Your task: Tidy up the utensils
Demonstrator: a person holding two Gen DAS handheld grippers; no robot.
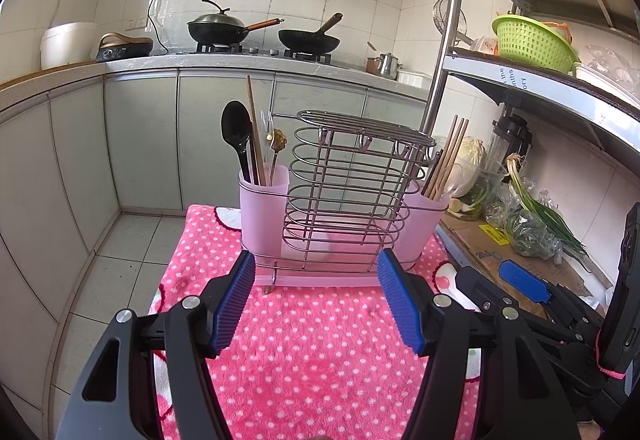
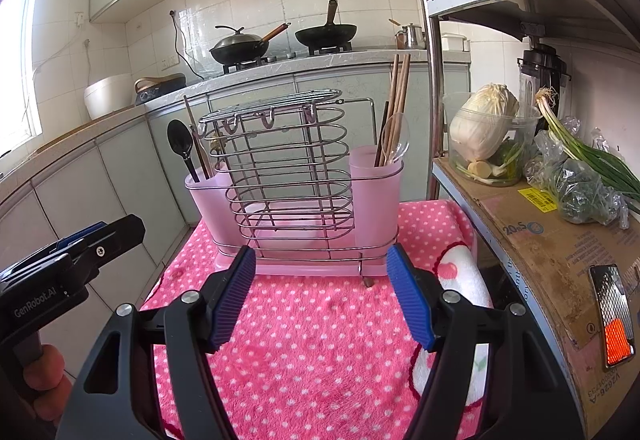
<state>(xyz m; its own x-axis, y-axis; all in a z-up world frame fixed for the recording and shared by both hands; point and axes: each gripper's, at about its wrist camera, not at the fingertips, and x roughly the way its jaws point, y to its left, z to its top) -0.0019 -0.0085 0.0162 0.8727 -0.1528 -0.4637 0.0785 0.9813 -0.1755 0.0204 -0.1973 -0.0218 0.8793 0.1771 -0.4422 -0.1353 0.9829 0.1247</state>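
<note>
A wire utensil rack (image 1: 344, 192) with a pink cup at each end stands on a pink dotted towel (image 1: 312, 352). The left cup (image 1: 262, 200) holds a black spoon (image 1: 237, 132), chopsticks and small utensils. The right cup (image 1: 426, 224) holds chopsticks. The rack also shows in the right wrist view (image 2: 288, 176), where the right cup (image 2: 374, 192) holds chopsticks and a clear spoon (image 2: 396, 138). My left gripper (image 1: 316, 272) is open and empty just before the rack. My right gripper (image 2: 320, 268) is open and empty, also before the rack.
A metal shelf at the right carries cabbage (image 2: 482, 122), green onions (image 2: 588, 152), a blender and a green basket (image 1: 532, 40). A phone (image 2: 612, 314) lies on cardboard. Woks (image 1: 218, 28) sit on the stove behind. Tiled floor lies left of the towel.
</note>
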